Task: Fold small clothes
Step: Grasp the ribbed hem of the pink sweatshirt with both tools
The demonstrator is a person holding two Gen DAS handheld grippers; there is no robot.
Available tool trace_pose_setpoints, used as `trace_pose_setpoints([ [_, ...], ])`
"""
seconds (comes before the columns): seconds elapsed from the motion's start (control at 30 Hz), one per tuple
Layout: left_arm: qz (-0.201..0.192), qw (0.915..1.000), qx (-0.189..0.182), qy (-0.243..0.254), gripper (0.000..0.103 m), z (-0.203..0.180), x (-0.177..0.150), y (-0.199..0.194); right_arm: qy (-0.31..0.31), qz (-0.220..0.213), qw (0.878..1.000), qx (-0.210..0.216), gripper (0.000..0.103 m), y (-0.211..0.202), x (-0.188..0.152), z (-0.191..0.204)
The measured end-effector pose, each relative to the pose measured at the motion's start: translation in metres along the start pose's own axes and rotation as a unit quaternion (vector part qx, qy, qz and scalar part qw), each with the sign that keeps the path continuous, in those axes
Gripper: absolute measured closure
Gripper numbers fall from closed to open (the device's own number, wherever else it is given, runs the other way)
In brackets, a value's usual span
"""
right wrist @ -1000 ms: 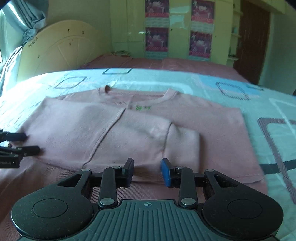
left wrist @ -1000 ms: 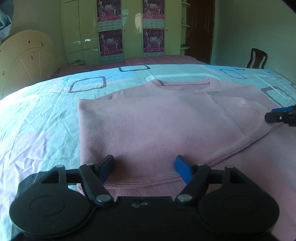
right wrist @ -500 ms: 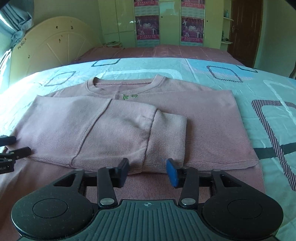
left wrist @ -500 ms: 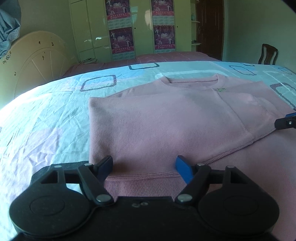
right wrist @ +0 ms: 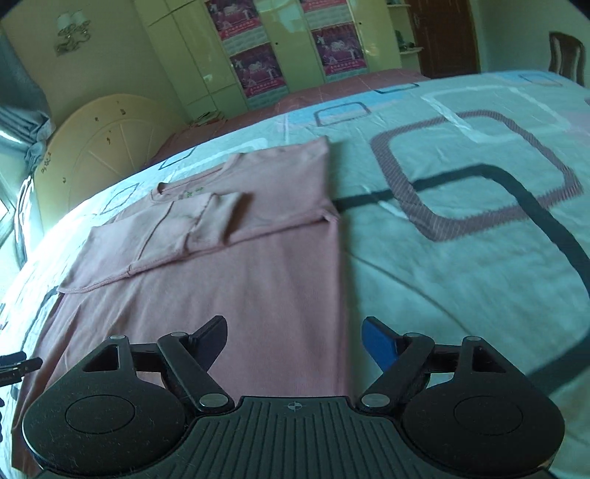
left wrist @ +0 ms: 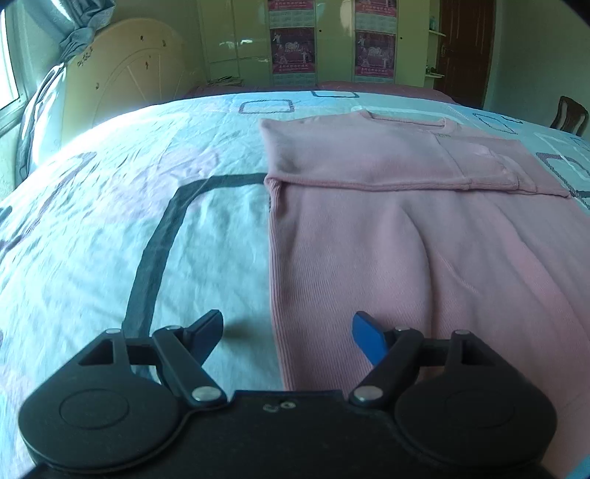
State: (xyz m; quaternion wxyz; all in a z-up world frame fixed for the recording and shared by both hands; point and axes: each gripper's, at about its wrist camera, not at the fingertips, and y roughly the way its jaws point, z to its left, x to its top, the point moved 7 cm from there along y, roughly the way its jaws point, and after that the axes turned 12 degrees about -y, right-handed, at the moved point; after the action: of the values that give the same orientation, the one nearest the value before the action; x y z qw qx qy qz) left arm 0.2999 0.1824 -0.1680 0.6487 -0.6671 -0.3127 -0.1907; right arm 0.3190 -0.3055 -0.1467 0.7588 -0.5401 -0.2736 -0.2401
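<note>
One pink sweater (left wrist: 387, 235) lay on the bed (left wrist: 110, 206); my left gripper (left wrist: 287, 333) and right gripper (right wrist: 295, 341) gaped empty, the right freshly widened. Only the right view caught a wall lamp (right wrist: 72, 31).

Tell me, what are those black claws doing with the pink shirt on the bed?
A person holding two claws is folding a pink shirt on the bed. Its sleeves are already folded across the chest. The left claw is open over the shirt's left edge. The right claw has just been opening and is over the right edge, holding nothing.
</note>
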Motion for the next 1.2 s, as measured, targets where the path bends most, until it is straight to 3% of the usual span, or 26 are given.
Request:
trace_pose_setpoints([
  [0.13, 0.014, 0.9991, -0.002, -0.041, 0.027, 0.009, -0.028, -0.024, 0.034, 0.016, 0.999, 0.023, 0.023, -0.027, -0.037, -0.018],
  [0.4, 0.016, 0.9942, -0.026, -0.103, 0.030, 0.013, -0.071, -0.063, 0.028, 0.019, 0.996, 0.081, 0.023, -0.059, -0.075, -0.002],
  [0.43, 0.020, 0.9931, -0.038, -0.109, 0.031, 0.011, -0.075, -0.067, 0.033, 0.020, 0.995, 0.094, 0.024, -0.061, -0.079, 0.001],
  [0.5, 0.029, 0.9899, -0.065, -0.123, 0.031, 0.009, -0.083, -0.074, 0.048, 0.027, 0.991, 0.119, 0.036, -0.064, -0.088, 0.005],
  [0.6, 0.043, 0.9818, -0.110, -0.149, 0.031, 0.005, -0.092, -0.079, 0.078, 0.029, 0.984, 0.155, 0.038, -0.070, -0.102, 0.012],
  [0.77, 0.049, 0.9616, -0.169, -0.210, 0.035, 0.006, -0.096, -0.078, 0.129, 0.023, 0.969, 0.207, 0.039, -0.067, -0.106, 0.009],
  [0.87, 0.050, 0.9474, -0.195, -0.249, 0.053, 0.014, -0.092, -0.065, 0.166, 0.020, 0.959, 0.227, 0.055, -0.055, -0.098, -0.003],
  [0.9, 0.050, 0.9409, -0.206, -0.264, 0.056, 0.018, -0.089, -0.060, 0.174, 0.017, 0.957, 0.230, 0.057, -0.052, -0.096, -0.007],
  [1.03, 0.063, 0.9021, -0.263, -0.337, 0.056, 0.029, -0.077, -0.039, 0.188, 0.018, 0.949, 0.253, 0.058, -0.039, -0.086, -0.013],
  [1.1, 0.071, 0.8900, -0.278, -0.354, 0.056, 0.030, -0.072, -0.031, 0.173, 0.031, 0.948, 0.267, 0.058, -0.034, -0.083, -0.006],
  [1.17, 0.074, 0.8897, -0.281, -0.352, 0.056, 0.028, -0.070, -0.030, 0.153, 0.044, 0.946, 0.282, 0.058, -0.034, -0.085, 0.004],
  [1.2, 0.074, 0.8954, -0.275, -0.342, 0.064, 0.028, -0.071, -0.030, 0.144, 0.047, 0.946, 0.287, 0.058, -0.036, -0.087, 0.007],
])
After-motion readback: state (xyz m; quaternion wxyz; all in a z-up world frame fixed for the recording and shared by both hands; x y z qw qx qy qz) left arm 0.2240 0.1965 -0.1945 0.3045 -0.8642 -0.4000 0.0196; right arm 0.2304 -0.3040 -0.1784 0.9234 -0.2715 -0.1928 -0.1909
